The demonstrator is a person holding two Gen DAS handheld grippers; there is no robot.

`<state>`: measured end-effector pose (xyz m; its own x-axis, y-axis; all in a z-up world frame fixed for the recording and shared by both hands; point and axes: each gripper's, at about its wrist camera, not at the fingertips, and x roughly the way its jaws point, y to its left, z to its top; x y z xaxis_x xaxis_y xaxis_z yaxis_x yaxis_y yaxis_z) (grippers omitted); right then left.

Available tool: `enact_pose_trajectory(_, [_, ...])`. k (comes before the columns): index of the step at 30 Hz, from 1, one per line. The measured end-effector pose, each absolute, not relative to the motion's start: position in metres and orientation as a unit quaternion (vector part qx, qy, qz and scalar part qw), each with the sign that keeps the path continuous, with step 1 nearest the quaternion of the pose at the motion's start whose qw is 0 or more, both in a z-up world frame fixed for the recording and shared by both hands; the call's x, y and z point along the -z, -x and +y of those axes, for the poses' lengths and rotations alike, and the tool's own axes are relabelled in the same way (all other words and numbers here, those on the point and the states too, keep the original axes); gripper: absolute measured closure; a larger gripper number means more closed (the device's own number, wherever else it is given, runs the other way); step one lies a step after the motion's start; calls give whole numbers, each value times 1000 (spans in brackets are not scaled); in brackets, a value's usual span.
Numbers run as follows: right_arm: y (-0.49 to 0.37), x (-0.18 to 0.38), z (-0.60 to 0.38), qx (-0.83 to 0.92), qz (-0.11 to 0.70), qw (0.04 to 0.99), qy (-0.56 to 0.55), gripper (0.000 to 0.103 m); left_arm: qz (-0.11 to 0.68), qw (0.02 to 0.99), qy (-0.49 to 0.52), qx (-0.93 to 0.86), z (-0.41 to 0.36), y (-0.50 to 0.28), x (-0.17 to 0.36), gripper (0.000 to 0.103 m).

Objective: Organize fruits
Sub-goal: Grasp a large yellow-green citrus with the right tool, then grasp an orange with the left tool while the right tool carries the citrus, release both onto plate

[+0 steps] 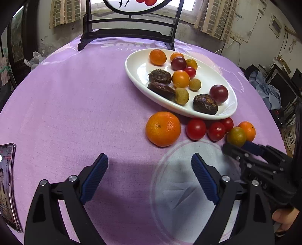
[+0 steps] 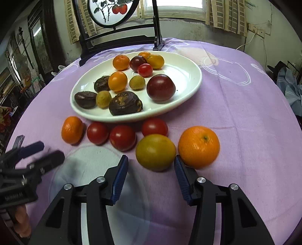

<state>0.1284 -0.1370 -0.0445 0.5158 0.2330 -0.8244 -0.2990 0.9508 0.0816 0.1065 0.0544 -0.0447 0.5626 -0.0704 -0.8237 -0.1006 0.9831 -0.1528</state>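
Fruit sits partly on a white oval ceramic plate [image 2: 188, 79] and partly loose on the purple tablecloth [image 2: 236, 105] just in front of it. On plate: small orange mandarins, dark purple plums, a red cherry tomato, tan longans, three dark brown water chestnuts.

Loose row nr the plate's front rim, seen from right wrist cam: small orange mandarin [image 2: 72, 130] at far left, then three red cherry tomatoes [image 2: 122, 138], a yellow-green round tomato [image 2: 155, 152] and a large orange [image 2: 199, 146] at right.

Right gripper [image 2: 151, 167], black w/ blue ribbed pads, has its fingers spread apart; the yellow-green tomato lies just ahead of the gap, betw the two tips, w/ the right-hand tip v. close to its side. Cannot tell if touching. Left wrist cam shows the same tomato [image 1: 236, 136] right at that gripper's tip.

Left gripper [image 1: 150, 164] likewise stands wide apart, nothing betw its pads, over a pale circular print on the cloth [image 1: 181, 188], well back from the large orange [image 1: 163, 128].

Smartphone w/ lit screen [image 1: 7, 184] lies at the cloth's left edge. Black wooden stand w/ round painted panel [image 2: 113, 13] stands behind the plate.
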Motion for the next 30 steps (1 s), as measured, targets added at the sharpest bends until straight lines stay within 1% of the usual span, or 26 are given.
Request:
enact_pose_trajectory(2, [-133, 44, -134, -150, 467, 871, 36, 54, 473, 876, 93, -9, 55, -108, 48, 15])
enact_pose_trajectory(4, [-135, 44, -135, -145, 466, 872, 36, 64, 474, 876, 95, -9, 56, -109, 49, 15])
enact_pose_trajectory(9, [-135, 40, -149, -150, 478, 865, -6, 64, 475, 876, 88, -10, 54, -109, 49, 15])
enact_pose_trajectory(14, [-119, 26, -153, -174, 462, 870, -9, 64, 478, 874, 85, -13, 51, -108, 49, 15])
enact_pose_trajectory(18, [-110, 17, -159, -187, 449, 873, -17, 64, 472, 879, 61, -25, 44, -111, 43, 15])
enact_pose_trajectory(19, [-109, 16, -161, -189, 448, 874, -19, 64, 472, 879, 52, -28, 42, -112, 43, 16])
enact_pose_trajectory(20, [-107, 15, -162, -193, 447, 873, -22, 64, 472, 880, 43, -33, 41, -114, 43, 22])
enact_pose_trajectory(22, [-105, 14, -165, -199, 446, 872, -26, 64, 472, 880, 30, -46, 39, -118, 45, 28])
enact_pose_trajectory(28, [-104, 14, -174, -197, 444, 873, -38, 64, 493, 868, 37, -42, 37, -141, 56, 27])
enact_pose_trajectory(29, [-104, 14, -175, -199, 445, 872, -42, 64, 493, 868, 35, -45, 36, -144, 57, 28])
enact_pose_trajectory(30, [-104, 14, -176, -201, 444, 872, -45, 64, 489, 870, 29, -48, 35, -147, 57, 32])
